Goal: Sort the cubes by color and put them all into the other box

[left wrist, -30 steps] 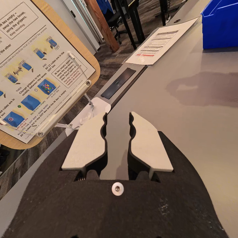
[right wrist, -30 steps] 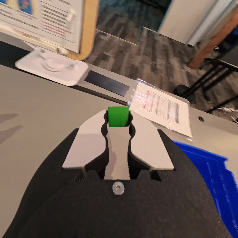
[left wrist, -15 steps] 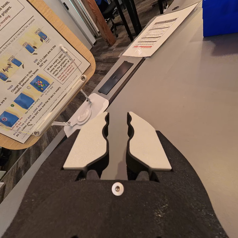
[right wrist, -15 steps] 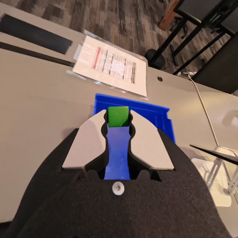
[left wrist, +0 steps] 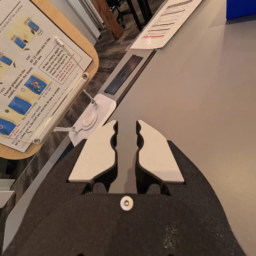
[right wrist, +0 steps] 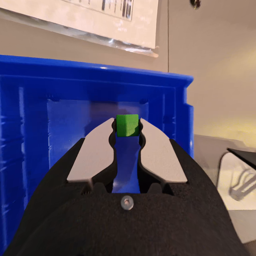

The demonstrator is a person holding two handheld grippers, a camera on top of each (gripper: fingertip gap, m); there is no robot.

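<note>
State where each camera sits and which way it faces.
Left wrist view: rides the left claw, looking low along the grey table toward an instruction board; its own open fingers show.
Right wrist view: rides the right claw, looking down into the blue box; its fingers pinch a green cube.
Shared: the sleeved paper sheet and the table.

Ahead of the claw, a matt green cube (right wrist: 127, 125) sits over a glossy blue plastic box (right wrist: 34, 110); beyond lies a shiny plastic-sleeved paper sheet (right wrist: 97, 20).
</note>
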